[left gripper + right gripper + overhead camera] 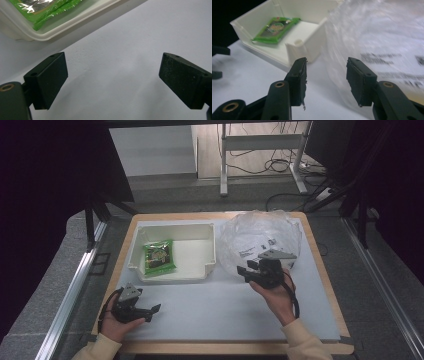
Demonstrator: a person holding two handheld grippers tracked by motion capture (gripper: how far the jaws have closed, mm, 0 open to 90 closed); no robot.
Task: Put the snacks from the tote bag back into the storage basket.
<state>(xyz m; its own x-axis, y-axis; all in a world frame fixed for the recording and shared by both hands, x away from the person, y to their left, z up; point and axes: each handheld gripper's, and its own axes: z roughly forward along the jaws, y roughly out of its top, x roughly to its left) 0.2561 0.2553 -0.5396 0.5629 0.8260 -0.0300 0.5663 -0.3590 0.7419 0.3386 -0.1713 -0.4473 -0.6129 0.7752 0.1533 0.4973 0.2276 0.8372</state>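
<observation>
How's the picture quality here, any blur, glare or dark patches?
High view: dim, with black edges left and right. Right gripper view: the clear plastic bag and its print are smeared. Left gripper view: glare on the green packet; the tray rim looks soft.

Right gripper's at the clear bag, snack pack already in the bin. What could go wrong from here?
1. The clear plastic bag is thin and crumpled; the right gripper, jaws apart and empty, may pinch film only.
2. The bag touches the white bin; dragging it might nudge the bin and its green packet.
</observation>
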